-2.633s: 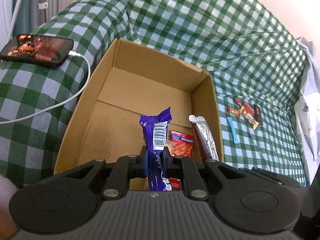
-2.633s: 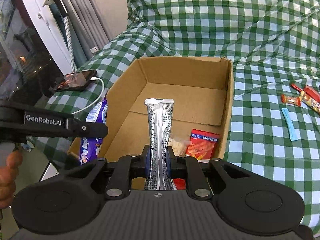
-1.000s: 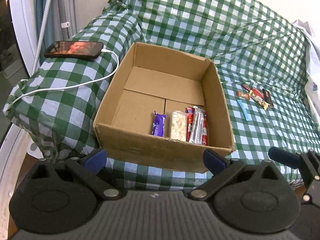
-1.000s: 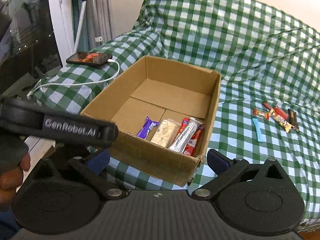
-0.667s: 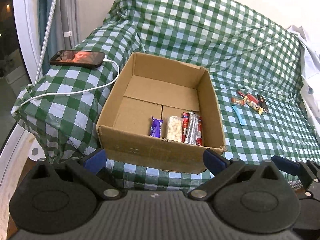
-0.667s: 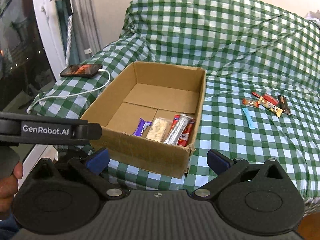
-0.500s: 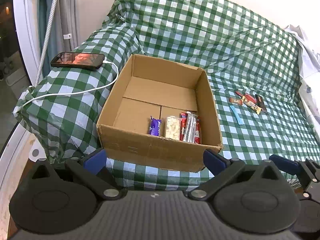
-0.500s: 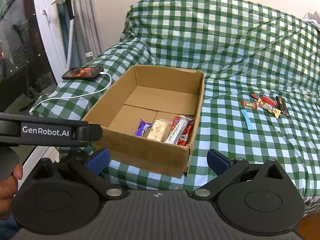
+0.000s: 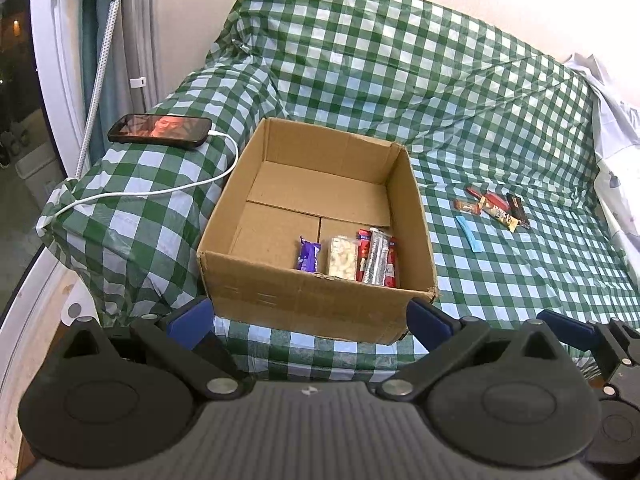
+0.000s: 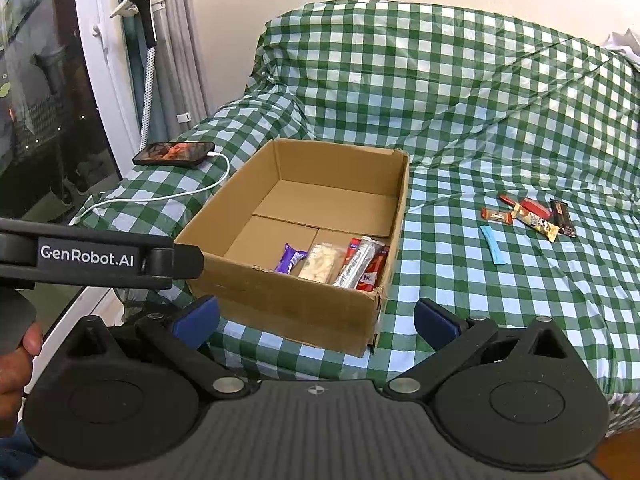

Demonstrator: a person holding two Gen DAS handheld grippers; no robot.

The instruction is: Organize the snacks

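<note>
An open cardboard box (image 9: 304, 300) (image 10: 288, 300) sits on the green checked cloth. Along its near wall lie a purple bar (image 9: 309, 255) (image 10: 291, 258), a clear pack of pale nuts (image 9: 342, 257) (image 10: 321, 262), a silver bar (image 9: 375, 256) (image 10: 357, 260) and red packets (image 9: 391, 262) (image 10: 372, 272). Several loose snacks (image 9: 494, 208) (image 10: 528, 216) and a light blue stick (image 9: 469, 234) (image 10: 493, 245) lie on the cloth to the right. My left gripper (image 9: 310, 318) and my right gripper (image 10: 316, 316) hang open and empty, pulled back in front of the box.
A phone (image 9: 160, 130) (image 10: 174, 153) with a lit screen lies on the left armrest, its white cable (image 9: 160, 192) trailing toward the near edge. Window frame and curtain stand at far left. The left gripper's body (image 10: 88, 256) and a hand (image 10: 16, 360) cross the right wrist view.
Both grippers have let go of the purple bar and silver bar, which now lie in the box. Both have opened and drawn back and upward, away from the box.
</note>
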